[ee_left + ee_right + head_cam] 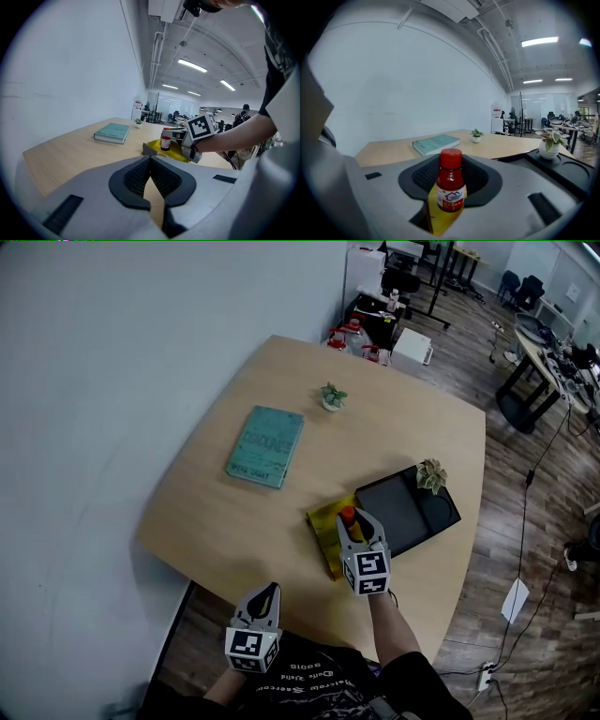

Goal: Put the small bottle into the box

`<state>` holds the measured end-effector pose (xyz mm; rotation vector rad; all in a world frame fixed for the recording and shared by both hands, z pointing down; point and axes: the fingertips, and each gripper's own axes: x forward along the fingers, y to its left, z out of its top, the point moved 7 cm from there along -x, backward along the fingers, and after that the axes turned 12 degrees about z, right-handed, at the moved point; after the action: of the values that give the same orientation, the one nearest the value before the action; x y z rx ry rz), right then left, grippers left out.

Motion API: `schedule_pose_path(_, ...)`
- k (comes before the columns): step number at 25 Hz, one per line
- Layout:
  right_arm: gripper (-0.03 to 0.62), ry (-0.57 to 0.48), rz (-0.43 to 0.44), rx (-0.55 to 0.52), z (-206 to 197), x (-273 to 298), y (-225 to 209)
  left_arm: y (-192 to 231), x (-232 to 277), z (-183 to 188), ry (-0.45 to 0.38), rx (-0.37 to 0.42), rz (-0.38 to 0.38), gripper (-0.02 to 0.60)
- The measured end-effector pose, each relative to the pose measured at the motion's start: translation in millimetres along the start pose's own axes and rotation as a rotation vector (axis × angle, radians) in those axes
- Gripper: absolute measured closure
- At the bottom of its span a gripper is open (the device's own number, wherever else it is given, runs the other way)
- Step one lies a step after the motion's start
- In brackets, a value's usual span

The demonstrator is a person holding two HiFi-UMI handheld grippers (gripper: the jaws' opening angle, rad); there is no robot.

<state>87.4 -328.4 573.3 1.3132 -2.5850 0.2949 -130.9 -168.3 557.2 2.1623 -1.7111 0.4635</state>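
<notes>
My right gripper [361, 521] grips the small red-capped bottle [451, 185] upright above the yellow box [324, 523] for lowering; left gripper [266, 594] rests closed, empty.

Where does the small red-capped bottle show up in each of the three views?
Head view: small red-capped bottle, lower centre, in the right gripper's jaws, at the yellow box.
Left gripper view: just right of centre, at that box.
Right gripper view: bottom centre, gripped between the jaws.
Shared landmark: the teal hardcover book.
</notes>
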Motion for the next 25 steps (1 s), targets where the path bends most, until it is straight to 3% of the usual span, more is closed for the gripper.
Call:
schedule_pose_path(12, 0.451, 0.015, -0.031, 0.027, -17.8, 15.3, -3.0, 4.0, -4.2, -5.5, 0.029, -0.026, 0.017, 0.577)
schedule_pose_path(25, 0.448, 0.064, 0.002, 0.057, -20.3, 11.9, -4.0, 6.5, -7.0, -6.2, 0.019, -0.042, 0.030, 0.577)
